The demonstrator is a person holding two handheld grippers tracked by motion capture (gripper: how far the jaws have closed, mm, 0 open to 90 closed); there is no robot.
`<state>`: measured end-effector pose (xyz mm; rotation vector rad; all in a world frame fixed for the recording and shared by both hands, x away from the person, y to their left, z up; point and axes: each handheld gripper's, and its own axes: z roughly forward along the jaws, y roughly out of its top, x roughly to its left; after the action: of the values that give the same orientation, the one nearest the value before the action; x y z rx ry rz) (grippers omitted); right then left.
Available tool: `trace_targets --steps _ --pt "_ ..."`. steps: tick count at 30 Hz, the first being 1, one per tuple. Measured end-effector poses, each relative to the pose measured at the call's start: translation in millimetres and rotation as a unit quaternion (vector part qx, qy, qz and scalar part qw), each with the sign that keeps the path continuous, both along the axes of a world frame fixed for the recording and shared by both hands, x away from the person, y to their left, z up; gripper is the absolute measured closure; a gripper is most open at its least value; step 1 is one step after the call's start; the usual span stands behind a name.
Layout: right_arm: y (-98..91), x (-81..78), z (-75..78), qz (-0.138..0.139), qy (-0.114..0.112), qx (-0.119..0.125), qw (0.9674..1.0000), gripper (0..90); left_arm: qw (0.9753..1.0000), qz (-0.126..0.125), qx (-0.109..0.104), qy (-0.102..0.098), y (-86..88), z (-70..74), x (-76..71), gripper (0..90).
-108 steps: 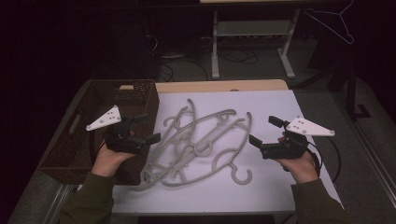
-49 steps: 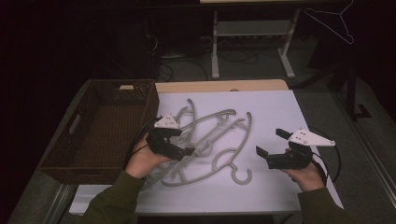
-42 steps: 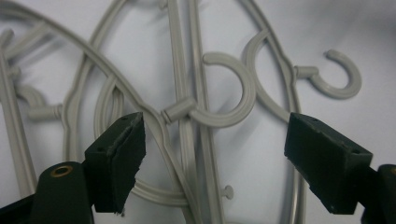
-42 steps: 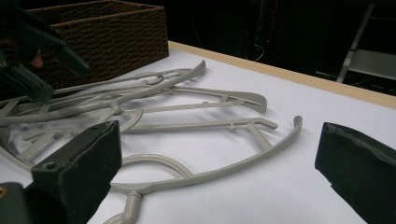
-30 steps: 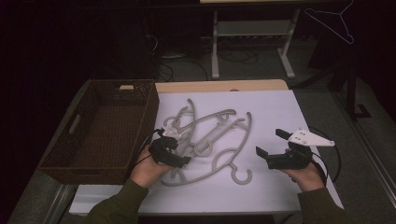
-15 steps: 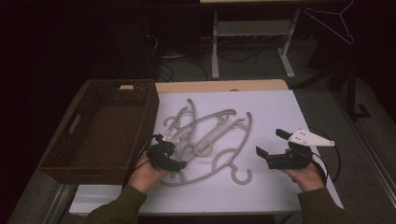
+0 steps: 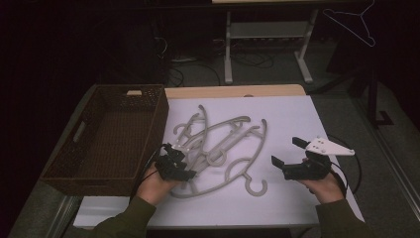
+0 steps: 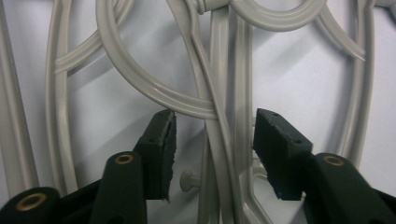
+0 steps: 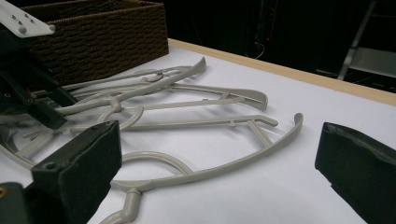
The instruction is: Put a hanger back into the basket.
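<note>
Several grey plastic hangers (image 7: pixel 218 144) lie tangled on the white table sheet. My left gripper (image 7: pixel 176 166) points down over the pile's near left end. Its jaws have just been closing, with two hanger bars (image 8: pixel 224 140) between them. The pads (image 8: pixel 163 149) stand a little apart from the bars on both sides, so nothing is gripped. My right gripper (image 7: pixel 286 151) rests low at the right, open and holding nothing, aimed at the pile. Through its own wide jaws (image 9: pixel 224 154) I see the hangers (image 9: pixel 201 116) and the left gripper (image 9: pixel 28 88).
A dark woven basket (image 7: pixel 158 124) stands at the left of the table, right beside the left hand; its wall (image 9: pixel 107 28) rises behind the hangers. Bare white sheet (image 7: pixel 297 114) lies at the right and along the front edge. A table frame stands on the floor beyond.
The left gripper has come from over the basket to the pile's left end, sunk onto the hangers and narrowed its jaws around two bars. The right gripper has kept still.
</note>
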<state>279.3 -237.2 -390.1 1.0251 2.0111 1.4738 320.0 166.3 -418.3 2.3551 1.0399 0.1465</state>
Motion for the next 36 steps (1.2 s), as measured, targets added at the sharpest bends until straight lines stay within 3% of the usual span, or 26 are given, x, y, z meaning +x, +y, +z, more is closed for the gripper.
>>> trace_targets --steps 5,17,26,36 --pt "0.3 -0.1 0.0 0.000 0.000 0.000 1.0000 0.3 0.9999 0.005 -0.008 0.004 3.3 0.4 1.8 57.1" --pt "0.6 0.1 -0.4 0.002 0.000 -0.002 1.0000 0.3 1.0000 -0.002 0.003 0.008 3.4 1.3 2.6 66.8" --pt "0.8 0.2 -0.5 0.002 0.001 -0.002 1.0000 0.3 0.9999 -0.007 -0.001 0.008 2.1 1.7 2.5 75.3" --pt "0.6 0.1 -0.4 0.001 0.001 -0.002 1.0000 0.3 1.0000 -0.009 0.002 0.002 3.6 7.8 2.4 76.3"
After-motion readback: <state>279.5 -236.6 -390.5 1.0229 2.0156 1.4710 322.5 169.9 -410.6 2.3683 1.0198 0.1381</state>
